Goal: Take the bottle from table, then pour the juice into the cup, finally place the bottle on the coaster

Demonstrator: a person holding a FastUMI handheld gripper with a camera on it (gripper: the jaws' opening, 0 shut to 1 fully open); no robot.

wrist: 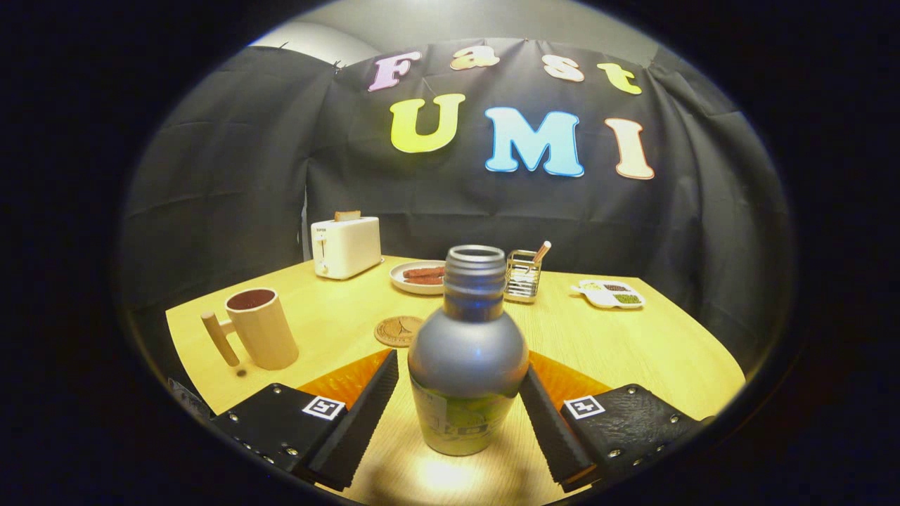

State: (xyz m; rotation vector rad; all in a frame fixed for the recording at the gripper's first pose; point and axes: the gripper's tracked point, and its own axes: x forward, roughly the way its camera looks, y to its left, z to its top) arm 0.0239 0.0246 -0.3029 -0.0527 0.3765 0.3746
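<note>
The bottle [467, 351] stands straight up on the counter [633, 351], right in the middle between the two fingers of the tongs [460, 414]. The tongs are wide apart. Each finger is just beside the bottle's fat body, but I cannot tell if they touch it. No lid is on top. The bottle's long way runs up and down, so I think the fingers only need to squeeze in from both sides. The cup [260, 327] waits off to the left, and the coaster [397, 330] lies just beyond the bottle.

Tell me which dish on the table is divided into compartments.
The white dish beyond the bottle, right of the wire rack. The round plate by the toaster is undivided.
</note>
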